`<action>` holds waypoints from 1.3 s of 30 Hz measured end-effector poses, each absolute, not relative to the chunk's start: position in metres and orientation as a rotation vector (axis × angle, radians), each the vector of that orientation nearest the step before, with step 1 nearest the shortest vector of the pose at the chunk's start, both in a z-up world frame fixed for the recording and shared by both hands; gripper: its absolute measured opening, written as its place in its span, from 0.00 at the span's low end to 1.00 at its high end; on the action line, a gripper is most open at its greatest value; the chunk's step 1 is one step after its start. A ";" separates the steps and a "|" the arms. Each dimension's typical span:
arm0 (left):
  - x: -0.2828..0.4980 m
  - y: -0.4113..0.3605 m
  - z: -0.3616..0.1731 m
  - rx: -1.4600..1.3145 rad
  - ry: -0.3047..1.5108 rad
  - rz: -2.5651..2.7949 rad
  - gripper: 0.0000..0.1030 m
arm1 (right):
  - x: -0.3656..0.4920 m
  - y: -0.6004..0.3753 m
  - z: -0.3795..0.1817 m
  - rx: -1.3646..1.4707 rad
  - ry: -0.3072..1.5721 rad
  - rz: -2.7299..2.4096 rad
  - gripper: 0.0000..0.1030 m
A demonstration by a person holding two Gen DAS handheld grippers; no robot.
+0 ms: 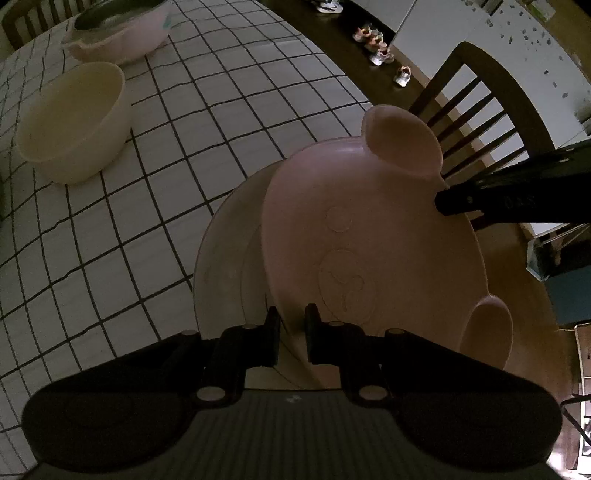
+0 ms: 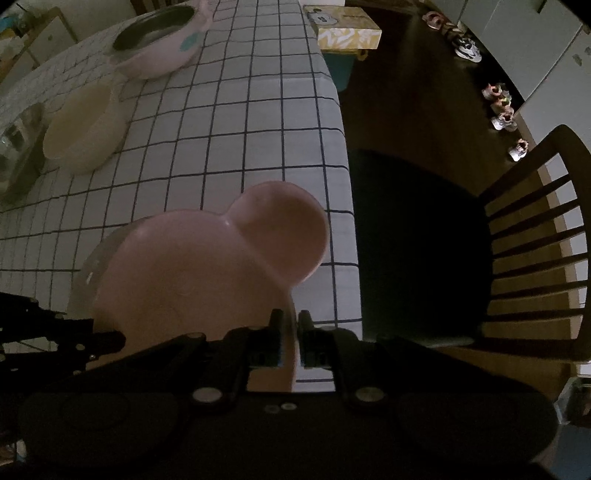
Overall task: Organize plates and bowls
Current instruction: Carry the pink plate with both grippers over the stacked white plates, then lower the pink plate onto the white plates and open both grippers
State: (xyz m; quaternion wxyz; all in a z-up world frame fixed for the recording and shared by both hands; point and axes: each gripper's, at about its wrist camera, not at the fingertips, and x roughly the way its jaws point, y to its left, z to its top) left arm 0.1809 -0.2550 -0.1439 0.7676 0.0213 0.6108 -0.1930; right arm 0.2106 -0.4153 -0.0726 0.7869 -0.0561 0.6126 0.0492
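A pink bear-shaped plate (image 1: 369,229) (image 2: 184,273) with round ears lies over a pale round plate (image 1: 221,266) (image 2: 83,273) at the checked table's near corner. My left gripper (image 1: 291,332) is shut on the pink plate's near rim. It also shows as dark links (image 2: 74,339) at the left of the right wrist view. My right gripper (image 2: 291,334) straddles the rim beside one ear, and a thin gap shows at one pad, so it is open. One of its fingers (image 1: 461,201) rests over the plate's far rim in the left wrist view.
A cream bowl (image 1: 74,122) (image 2: 81,129) and a pink bowl with a metal insert (image 1: 118,33) (image 2: 159,40) stand farther back on the tablecloth (image 1: 166,184). A wooden chair (image 2: 535,240) (image 1: 480,103) stands past the table edge. A tissue box (image 2: 347,33) sits beyond the table's far end.
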 end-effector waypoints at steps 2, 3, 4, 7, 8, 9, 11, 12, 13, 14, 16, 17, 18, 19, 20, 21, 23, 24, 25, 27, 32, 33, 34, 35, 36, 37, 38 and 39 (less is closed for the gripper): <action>0.182 -0.254 -0.144 0.041 1.329 -0.418 0.12 | 0.210 -0.415 -0.072 -0.116 1.320 0.115 0.16; 0.183 -0.254 -0.144 0.041 1.329 -0.419 0.12 | 0.210 -0.414 -0.072 -0.114 1.319 0.116 0.17; 0.182 -0.254 -0.144 0.042 1.328 -0.418 0.12 | 0.210 -0.413 -0.072 -0.117 1.320 0.117 0.18; 0.181 -0.253 -0.143 0.058 1.317 -0.407 0.13 | 0.210 -0.411 -0.070 -0.123 1.314 0.119 0.20; 0.180 -0.253 -0.143 0.066 1.313 -0.405 0.13 | 0.209 -0.410 -0.070 -0.122 1.313 0.121 0.23; 0.180 -0.252 -0.142 0.068 1.309 -0.406 0.13 | 0.209 -0.410 -0.069 -0.121 1.309 0.122 0.25; 0.180 -0.250 -0.140 0.066 1.303 -0.404 0.13 | 0.207 -0.409 -0.066 -0.125 1.299 0.120 0.29; 0.180 -0.249 -0.139 0.069 1.297 -0.405 0.13 | 0.206 -0.408 -0.065 -0.126 1.292 0.121 0.32; 0.180 -0.248 -0.138 0.073 1.291 -0.406 0.13 | 0.205 -0.408 -0.062 -0.122 1.286 0.124 0.33; 0.179 -0.247 -0.136 0.076 1.285 -0.406 0.13 | 0.203 -0.408 -0.060 -0.117 1.281 0.125 0.35; 0.178 -0.244 -0.133 0.080 1.273 -0.408 0.13 | 0.201 -0.408 -0.054 -0.120 1.263 0.124 0.38; 0.178 -0.243 -0.132 0.078 1.267 -0.409 0.14 | 0.200 -0.408 -0.051 -0.123 1.251 0.124 0.40; 0.178 -0.241 -0.129 0.078 1.260 -0.409 0.14 | 0.198 -0.407 -0.047 -0.126 1.238 0.125 0.41; 0.177 -0.240 -0.127 0.083 1.252 -0.409 0.14 | 0.197 -0.406 -0.043 -0.126 1.225 0.128 0.42; 0.176 -0.238 -0.124 0.092 1.239 -0.408 0.14 | 0.195 -0.405 -0.039 -0.123 1.213 0.132 0.43; 0.175 -0.237 -0.122 0.097 1.229 -0.408 0.14 | 0.194 -0.404 -0.035 -0.119 1.204 0.137 0.44; 0.175 -0.232 -0.116 0.098 1.215 -0.410 0.14 | 0.191 -0.400 -0.029 -0.111 1.185 0.148 0.46; 0.175 -0.229 -0.113 0.094 1.209 -0.411 0.14 | 0.189 -0.399 -0.026 -0.105 1.177 0.153 0.46; 0.175 -0.226 -0.110 0.090 1.201 -0.411 0.14 | 0.188 -0.396 -0.023 -0.098 1.171 0.159 0.46; 0.174 -0.221 -0.103 0.087 1.183 -0.410 0.14 | 0.185 -0.391 -0.018 -0.087 1.156 0.170 0.47; 0.170 -0.204 -0.086 0.073 1.144 -0.416 0.14 | 0.176 -0.377 -0.005 -0.060 1.108 0.201 0.50; 0.169 -0.201 -0.083 0.072 1.135 -0.416 0.14 | 0.174 -0.374 -0.003 -0.055 1.100 0.208 0.51; 0.168 -0.198 -0.079 0.069 1.126 -0.415 0.14 | 0.172 -0.371 0.000 -0.051 1.090 0.214 0.51; 0.167 -0.194 -0.076 0.066 1.117 -0.416 0.14 | 0.170 -0.367 0.003 -0.047 1.081 0.221 0.53; 0.166 -0.189 -0.072 0.061 1.109 -0.414 0.14 | 0.168 -0.363 0.005 -0.045 1.072 0.227 0.54; 0.164 -0.185 -0.068 0.057 1.102 -0.412 0.14 | 0.166 -0.359 0.008 -0.042 1.061 0.235 0.54; 0.164 -0.182 -0.065 0.055 1.097 -0.411 0.15 | 0.165 -0.355 0.010 -0.039 1.053 0.242 0.56; 0.163 -0.178 -0.062 0.050 1.088 -0.408 0.19 | 0.163 -0.351 0.013 -0.037 1.044 0.249 0.57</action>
